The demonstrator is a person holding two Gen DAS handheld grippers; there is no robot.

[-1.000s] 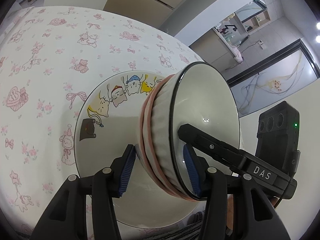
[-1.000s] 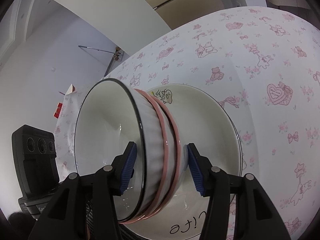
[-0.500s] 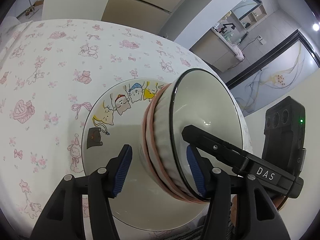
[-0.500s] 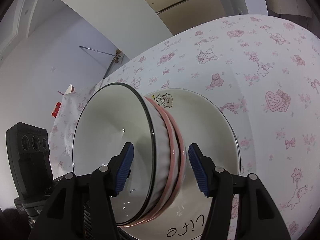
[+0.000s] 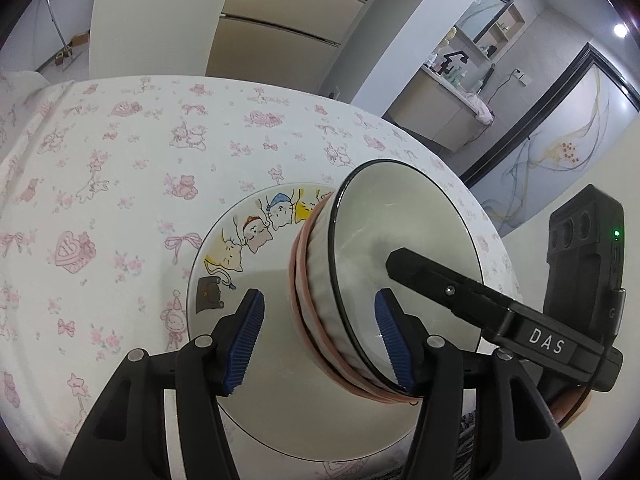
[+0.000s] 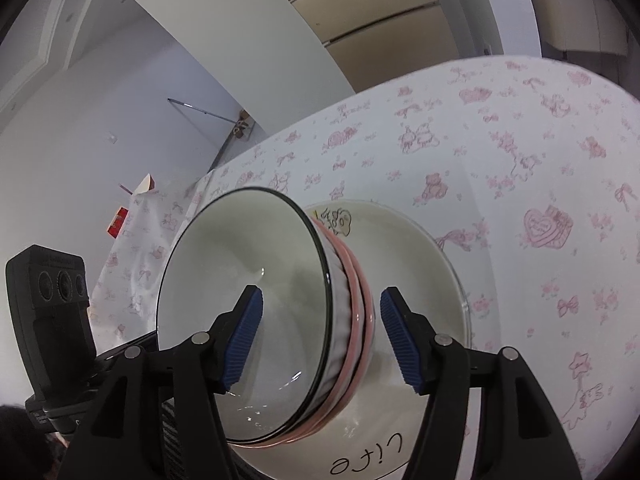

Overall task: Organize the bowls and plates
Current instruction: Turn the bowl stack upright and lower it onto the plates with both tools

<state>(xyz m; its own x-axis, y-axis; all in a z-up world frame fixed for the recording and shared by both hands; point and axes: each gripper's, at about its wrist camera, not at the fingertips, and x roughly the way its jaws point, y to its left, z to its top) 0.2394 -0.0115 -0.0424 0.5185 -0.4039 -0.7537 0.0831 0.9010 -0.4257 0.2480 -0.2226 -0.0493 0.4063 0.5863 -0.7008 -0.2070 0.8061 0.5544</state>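
Straddling stacked bowls (image 5: 360, 280) at frame centre on cartoon plate (image 5: 256, 280) — left gripper (image 5: 320, 336), right gripper (image 6: 320, 332) both spread, gripping nothing; release step apparently underway — next: clean retreat

I see nested bowls (image 5: 320, 304) mid-frame: white, black-rimmed one on top, pink-rimmed ones beneath, standing on a white cartoon-cat plate (image 5: 248, 256). In the right view the bowls (image 6: 280, 304) cover the plate's (image 6: 420, 280) left half.
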